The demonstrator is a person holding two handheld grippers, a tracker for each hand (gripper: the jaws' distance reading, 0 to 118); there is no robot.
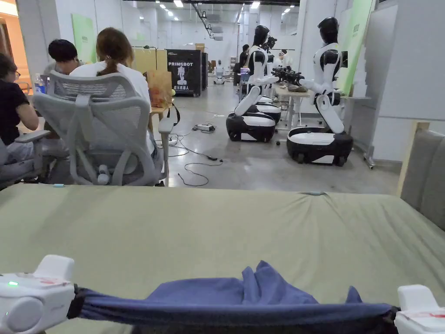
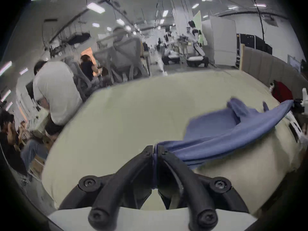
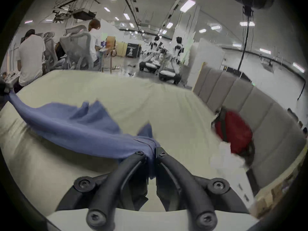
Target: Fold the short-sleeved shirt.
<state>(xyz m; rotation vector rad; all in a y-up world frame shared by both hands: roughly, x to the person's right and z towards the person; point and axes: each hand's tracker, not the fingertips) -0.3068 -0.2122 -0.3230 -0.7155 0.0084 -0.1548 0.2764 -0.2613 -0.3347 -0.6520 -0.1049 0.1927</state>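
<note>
Stretching between the left gripper (image 2: 155,148) and the right gripper (image 3: 151,148), the blue shirt (image 1: 243,300) hangs taut above the green bed (image 1: 182,226), each pair of jaws closed tight on an end. Judging by its bunched middle, no fold is made yet; spreading it flat comes first.

Spreading wide and flat, a pale green bed sheet (image 1: 182,226), smooth but for faint creases. Lying near its right edge, against the grey padded panel (image 3: 260,104), a red bag (image 3: 233,131), with something white and blurred just beside it, possibly cloth.
</note>
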